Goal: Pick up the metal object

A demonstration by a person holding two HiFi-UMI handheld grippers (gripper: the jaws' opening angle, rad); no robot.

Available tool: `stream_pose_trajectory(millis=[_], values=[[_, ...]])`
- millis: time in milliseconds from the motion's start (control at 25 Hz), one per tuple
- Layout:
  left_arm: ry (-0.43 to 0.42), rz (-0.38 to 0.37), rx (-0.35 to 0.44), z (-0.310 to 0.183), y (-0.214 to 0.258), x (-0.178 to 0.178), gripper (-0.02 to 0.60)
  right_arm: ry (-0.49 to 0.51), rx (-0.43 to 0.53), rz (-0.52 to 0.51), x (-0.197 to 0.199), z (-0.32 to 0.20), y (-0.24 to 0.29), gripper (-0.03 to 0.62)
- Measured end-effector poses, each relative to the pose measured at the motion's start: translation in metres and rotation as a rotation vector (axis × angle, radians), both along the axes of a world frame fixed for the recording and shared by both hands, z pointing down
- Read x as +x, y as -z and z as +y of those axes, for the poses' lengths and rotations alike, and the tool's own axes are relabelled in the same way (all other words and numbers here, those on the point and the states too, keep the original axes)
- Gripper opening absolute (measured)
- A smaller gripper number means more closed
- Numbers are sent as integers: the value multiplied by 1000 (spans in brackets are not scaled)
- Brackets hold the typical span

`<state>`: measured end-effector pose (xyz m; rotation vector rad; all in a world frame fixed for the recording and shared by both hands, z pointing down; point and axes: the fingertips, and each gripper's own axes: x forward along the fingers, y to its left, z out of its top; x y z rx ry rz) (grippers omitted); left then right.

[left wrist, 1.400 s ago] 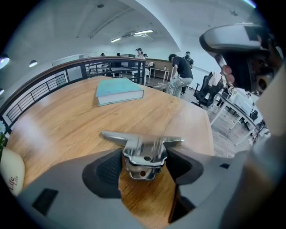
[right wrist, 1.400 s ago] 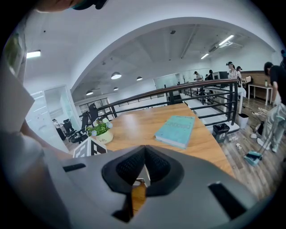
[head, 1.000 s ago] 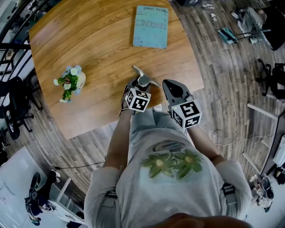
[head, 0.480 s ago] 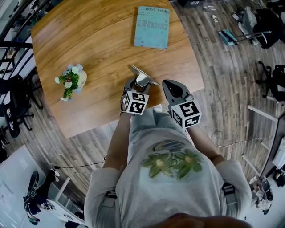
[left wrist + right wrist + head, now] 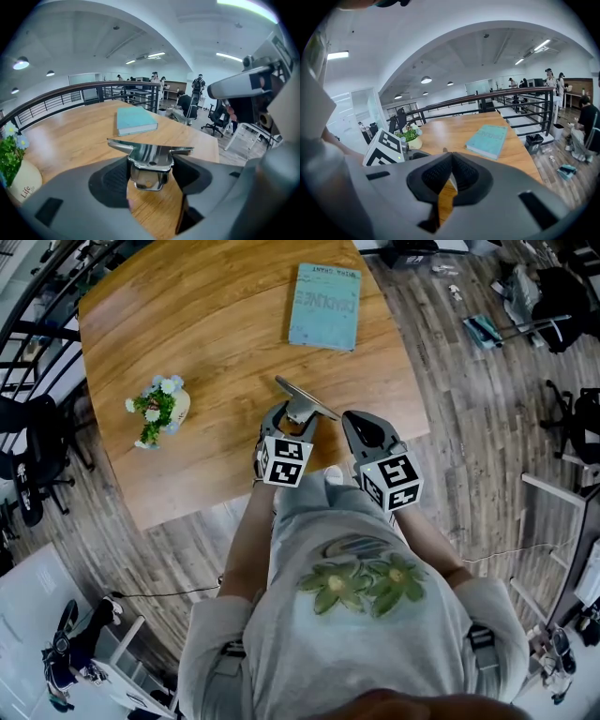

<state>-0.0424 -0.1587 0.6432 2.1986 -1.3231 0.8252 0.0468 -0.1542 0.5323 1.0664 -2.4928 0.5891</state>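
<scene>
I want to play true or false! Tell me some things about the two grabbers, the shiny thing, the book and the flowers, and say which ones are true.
1. The left gripper has its jaws closed on the metal object. True.
2. The right gripper is holding the book. False: its jaws are together with nothing between them, and the book lies on the table.
3. The flower pot stands on the table, off to the left of both grippers. True.
4. The book is red and stands upright. False: it is teal and lies flat.
5. The table is wooden. True.
</scene>
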Motion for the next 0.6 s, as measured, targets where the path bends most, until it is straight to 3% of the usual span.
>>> stream_pose_trajectory(millis=[600], values=[[77,36,185,-10,87,-12,290,-4,73,-25,12,-11,28,5]])
